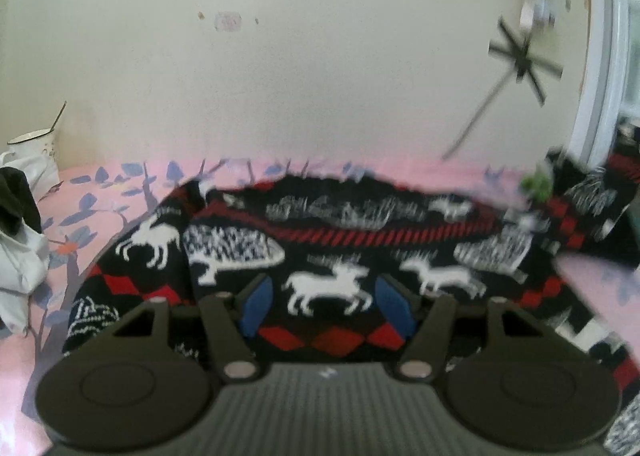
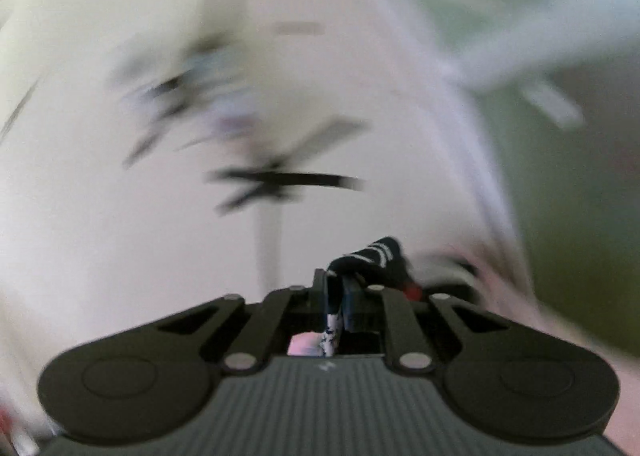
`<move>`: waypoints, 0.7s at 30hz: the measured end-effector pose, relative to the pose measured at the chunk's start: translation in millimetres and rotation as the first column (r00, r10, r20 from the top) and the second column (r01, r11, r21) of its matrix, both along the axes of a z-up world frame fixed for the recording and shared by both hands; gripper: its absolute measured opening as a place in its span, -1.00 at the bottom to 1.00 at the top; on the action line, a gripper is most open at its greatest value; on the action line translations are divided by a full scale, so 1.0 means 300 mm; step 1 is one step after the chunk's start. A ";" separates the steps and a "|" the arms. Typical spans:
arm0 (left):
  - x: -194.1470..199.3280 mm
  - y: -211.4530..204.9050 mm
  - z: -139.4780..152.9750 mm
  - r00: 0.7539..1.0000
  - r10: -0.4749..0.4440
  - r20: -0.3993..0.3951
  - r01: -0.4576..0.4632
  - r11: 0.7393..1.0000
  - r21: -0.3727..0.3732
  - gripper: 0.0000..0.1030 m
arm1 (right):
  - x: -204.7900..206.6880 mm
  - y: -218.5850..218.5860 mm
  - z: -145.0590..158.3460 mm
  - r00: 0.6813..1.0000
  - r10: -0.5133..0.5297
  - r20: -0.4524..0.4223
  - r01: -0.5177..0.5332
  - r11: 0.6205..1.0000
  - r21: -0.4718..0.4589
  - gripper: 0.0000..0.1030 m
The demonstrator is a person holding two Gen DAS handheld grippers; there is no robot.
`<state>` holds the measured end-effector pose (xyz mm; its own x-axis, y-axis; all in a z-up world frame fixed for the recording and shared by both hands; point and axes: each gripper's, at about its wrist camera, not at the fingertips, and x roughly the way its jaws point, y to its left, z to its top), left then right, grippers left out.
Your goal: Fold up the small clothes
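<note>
A black, red and white patterned knit garment (image 1: 344,240) with reindeer and trees lies spread on the pink flowered bed cover (image 1: 100,208). My left gripper (image 1: 326,302) is open just above its near part, blue pads apart with nothing between them. My right gripper (image 2: 340,292) is shut on a bunched edge of the same garment (image 2: 376,256) and holds it lifted; the right wrist view is heavily blurred. In the left wrist view the garment's right end (image 1: 592,200) rises off the bed.
A white cup with a spoon (image 1: 34,144) and a white and black bundle (image 1: 20,240) sit at the left edge of the bed. A cream wall with black star decorations (image 1: 520,56) stands behind. A white frame (image 1: 600,56) is at the right.
</note>
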<state>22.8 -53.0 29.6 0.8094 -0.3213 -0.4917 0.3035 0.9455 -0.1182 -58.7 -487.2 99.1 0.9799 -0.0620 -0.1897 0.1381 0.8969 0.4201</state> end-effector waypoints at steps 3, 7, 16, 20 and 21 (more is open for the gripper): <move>-0.009 0.047 0.025 1.000 0.014 0.025 -0.012 0.996 -0.083 0.19 | 0.111 0.340 0.099 0.977 0.212 -0.030 -0.210 0.922 -0.325 -0.86; -0.001 0.095 0.034 0.998 0.058 0.022 -0.054 0.989 -0.135 0.22 | 0.272 0.722 0.036 0.886 0.442 -0.140 -0.455 0.768 -0.450 -0.88; 0.020 0.124 0.026 0.999 0.040 -0.026 -0.044 0.983 -0.175 0.22 | 0.477 1.021 -0.275 0.707 0.589 -0.392 -0.705 0.633 -0.321 -0.68; 0.029 0.110 0.024 0.999 0.020 -0.038 -0.026 0.984 -0.178 0.22 | 0.423 0.725 -0.191 0.842 0.471 -0.264 -0.526 0.826 -0.204 -0.37; 0.031 0.110 0.022 0.999 0.021 -0.041 -0.028 0.983 -0.180 0.22 | 0.419 0.644 -0.180 0.879 0.405 -0.251 -0.453 0.874 -0.177 -0.34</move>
<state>32.2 -20.0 36.3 0.7995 -0.3882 -0.4583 0.2728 0.9145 -0.2987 66.8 -294.1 45.1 0.8615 0.2916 -0.4156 -0.2227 0.9527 0.2068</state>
